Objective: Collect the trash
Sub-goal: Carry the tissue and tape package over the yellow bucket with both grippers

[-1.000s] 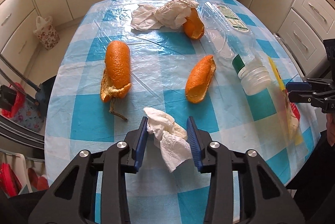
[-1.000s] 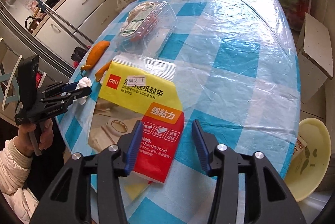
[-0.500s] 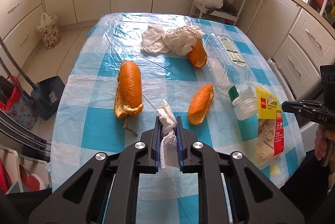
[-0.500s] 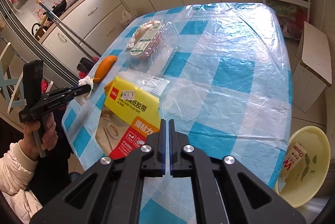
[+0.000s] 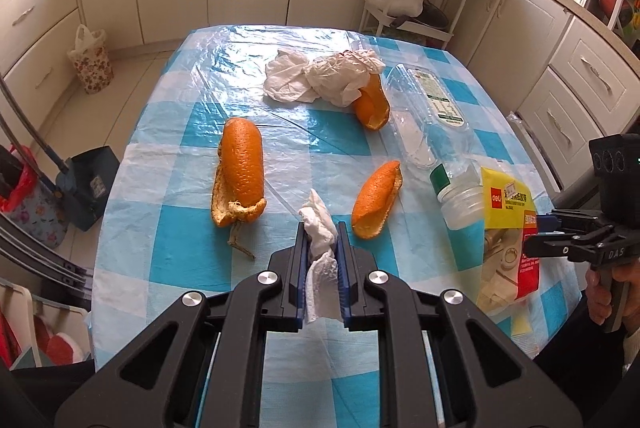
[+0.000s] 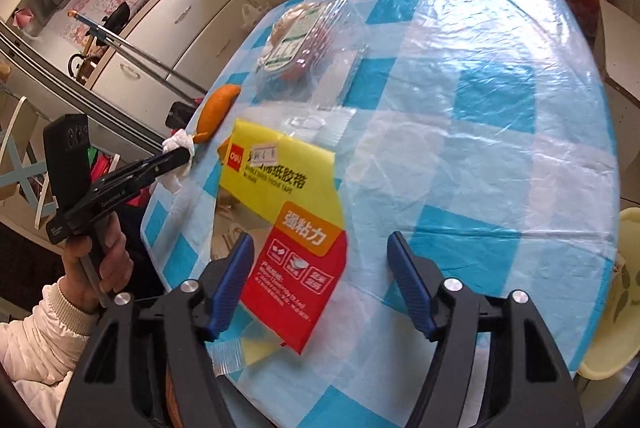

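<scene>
The left gripper is clenched on a crumpled white tissue, the wad squeezed between the blue pads and sticking out past the tips, lifted clear of the checked worktop. From the right wrist view, that same tissue shows pinched at the tool's tip out at nine o'clock, with the person's hand wrapped round the handle.

Over to the right gripper: its jaws have just been opening and now stand released, wide apart, hanging over the yellow-and-red tape packet. The packet's red end lies between the pads, but nothing is pressing on it.

More trash on the worktop, seen from the left wrist: a long orange peel at ten o'clock of the tissue, a smaller peel at two o'clock, a third peel further off under a heap of crumpled paper, and a clear plastic bottle lying on its side beside the packet.

A yellow basin sits below the worktop's edge at three o'clock in the right wrist view.
</scene>
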Demonstrator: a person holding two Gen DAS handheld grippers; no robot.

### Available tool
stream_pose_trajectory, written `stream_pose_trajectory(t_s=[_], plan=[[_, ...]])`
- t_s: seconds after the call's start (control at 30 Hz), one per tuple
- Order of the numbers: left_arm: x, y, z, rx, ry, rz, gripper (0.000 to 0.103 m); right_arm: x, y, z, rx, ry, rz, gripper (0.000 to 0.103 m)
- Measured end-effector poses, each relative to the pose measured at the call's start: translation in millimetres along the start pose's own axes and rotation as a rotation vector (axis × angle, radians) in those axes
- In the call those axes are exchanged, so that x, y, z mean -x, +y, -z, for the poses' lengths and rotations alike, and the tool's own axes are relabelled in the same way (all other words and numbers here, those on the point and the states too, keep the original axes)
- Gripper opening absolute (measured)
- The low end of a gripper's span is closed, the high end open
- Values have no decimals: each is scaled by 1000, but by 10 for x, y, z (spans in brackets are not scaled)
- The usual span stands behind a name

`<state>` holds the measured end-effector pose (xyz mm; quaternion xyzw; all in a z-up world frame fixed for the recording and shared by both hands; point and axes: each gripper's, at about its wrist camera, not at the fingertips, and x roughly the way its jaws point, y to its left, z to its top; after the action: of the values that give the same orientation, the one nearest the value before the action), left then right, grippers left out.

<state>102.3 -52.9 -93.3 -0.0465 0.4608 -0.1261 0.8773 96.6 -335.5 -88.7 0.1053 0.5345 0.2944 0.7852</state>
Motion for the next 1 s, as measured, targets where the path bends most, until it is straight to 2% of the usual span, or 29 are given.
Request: stream_pose_trajectory(t_s=[0.03, 0.07, 0.1, 0.13, 0.17, 0.2, 0.37, 0.6, 1.0], plan=[[2, 2, 2, -2, 0, -1, 12, -17, 27, -9, 13, 1, -8, 55], [3, 5, 1, -2, -1, -2, 12, -46, 28, -9, 8, 14, -30, 37], [6, 9, 1, 0, -2, -3, 12, -63, 27, -9, 0, 15, -37, 28], [12, 18, 1, 3, -3, -3, 12, -51, 42, -10, 5, 6, -27, 23], [19, 29, -1, 6, -5, -3, 12, -27, 60, -16, 17, -4, -26, 13], [25, 37, -3, 9, -8, -3, 12, 22, 74, -23, 23, -25, -30, 10], [64, 58, -11, 18, -27, 3, 12, 335, -1, -62, -2, -145, -36, 4], [154, 37, -26, 18, -72, 14, 12, 623, -60, -79, -31, -286, -24, 4], [271, 5, -51, 17, -133, 52, 12, 890, -174, -61, -64, -441, 9, 3]])
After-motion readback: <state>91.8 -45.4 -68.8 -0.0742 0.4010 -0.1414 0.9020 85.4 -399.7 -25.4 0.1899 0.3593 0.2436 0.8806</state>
